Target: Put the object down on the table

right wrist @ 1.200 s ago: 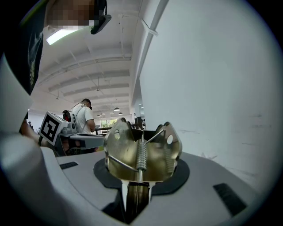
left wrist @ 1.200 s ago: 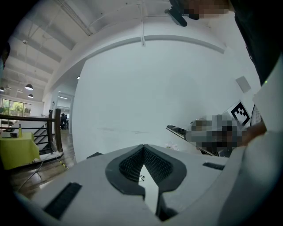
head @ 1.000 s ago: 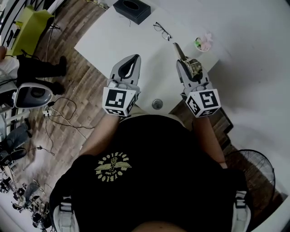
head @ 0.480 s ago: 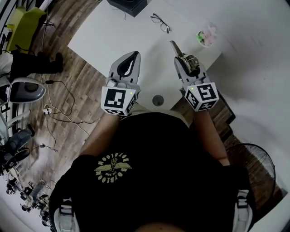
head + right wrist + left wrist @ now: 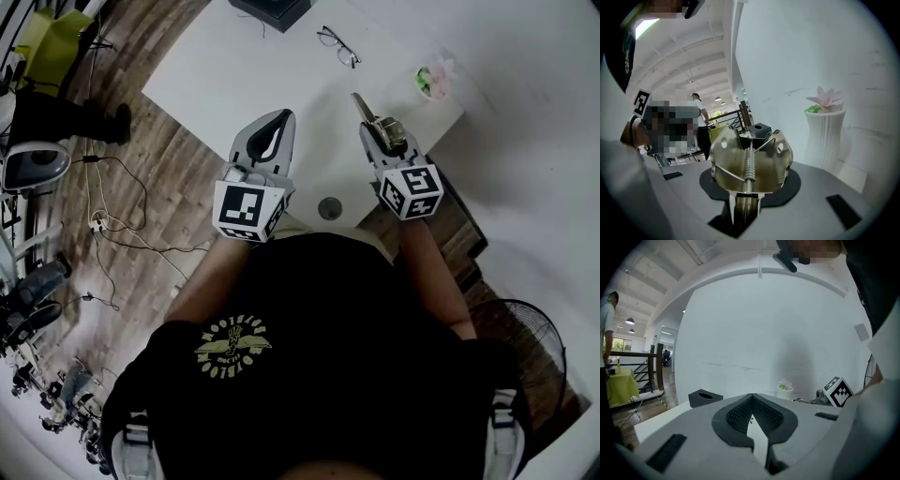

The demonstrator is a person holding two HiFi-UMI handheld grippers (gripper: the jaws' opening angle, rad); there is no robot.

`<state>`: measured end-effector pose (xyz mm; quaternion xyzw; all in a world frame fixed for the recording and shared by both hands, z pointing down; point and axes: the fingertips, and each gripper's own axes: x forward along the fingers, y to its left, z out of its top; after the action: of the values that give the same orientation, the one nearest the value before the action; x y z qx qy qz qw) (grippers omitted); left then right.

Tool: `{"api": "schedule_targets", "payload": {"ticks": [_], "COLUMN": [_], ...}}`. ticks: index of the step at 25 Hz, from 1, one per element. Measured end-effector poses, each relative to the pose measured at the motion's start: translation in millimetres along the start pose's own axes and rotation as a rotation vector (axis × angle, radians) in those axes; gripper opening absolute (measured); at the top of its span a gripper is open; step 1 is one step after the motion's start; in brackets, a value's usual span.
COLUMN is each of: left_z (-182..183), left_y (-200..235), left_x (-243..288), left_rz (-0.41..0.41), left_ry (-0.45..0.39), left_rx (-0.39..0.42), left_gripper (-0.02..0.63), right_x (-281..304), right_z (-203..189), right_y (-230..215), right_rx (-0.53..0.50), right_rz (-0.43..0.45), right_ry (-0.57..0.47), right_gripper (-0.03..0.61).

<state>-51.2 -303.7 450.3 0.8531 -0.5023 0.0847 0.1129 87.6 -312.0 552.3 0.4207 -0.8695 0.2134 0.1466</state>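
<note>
My right gripper (image 5: 378, 129) is shut on a brass-coloured metal spring tool (image 5: 384, 125), whose thin end (image 5: 360, 100) sticks out forward over the white table (image 5: 234, 75). In the right gripper view the tool (image 5: 751, 164) fills the space between the jaws: two perforated metal wings with a coil spring down the middle. My left gripper (image 5: 278, 120) hovers over the table's near part, shut, with nothing in it. Its dark pads (image 5: 740, 416) meet at the tip in the left gripper view. The two grippers are side by side, apart.
A black tissue box (image 5: 272, 7) and a pair of glasses (image 5: 337, 45) lie at the table's far side. A white vase with a pink flower (image 5: 431, 80) stands far right. A round cable hole (image 5: 329, 208) is near the front edge. Cables cross the wooden floor (image 5: 122, 216) to the left.
The head camera has shifted slightly. My right gripper has drifted a little forward with the tool still in it. The left gripper has hardly moved.
</note>
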Motion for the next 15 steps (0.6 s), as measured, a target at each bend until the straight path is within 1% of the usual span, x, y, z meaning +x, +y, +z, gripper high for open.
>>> {"api": "schedule_targets", "payload": {"ticks": [6, 15], "left_z": [-3.7, -11.6], "left_y": [4.7, 15.3], "left_x": [-1.1, -3.2], "left_rz": [0.016, 0.036], "left_ry": [0.006, 0.017], "left_rx": [-0.007, -0.026], "left_gripper": [0.006, 0.006], "right_x": [16.0, 41.6], "right_z": [-35.8, -89.6], "right_y": [-9.2, -17.1], "right_rx": [0.035, 0.040], "right_rz": [0.006, 0.013], "right_ry": [0.068, 0.181], "right_gripper": [0.110, 0.110]}}
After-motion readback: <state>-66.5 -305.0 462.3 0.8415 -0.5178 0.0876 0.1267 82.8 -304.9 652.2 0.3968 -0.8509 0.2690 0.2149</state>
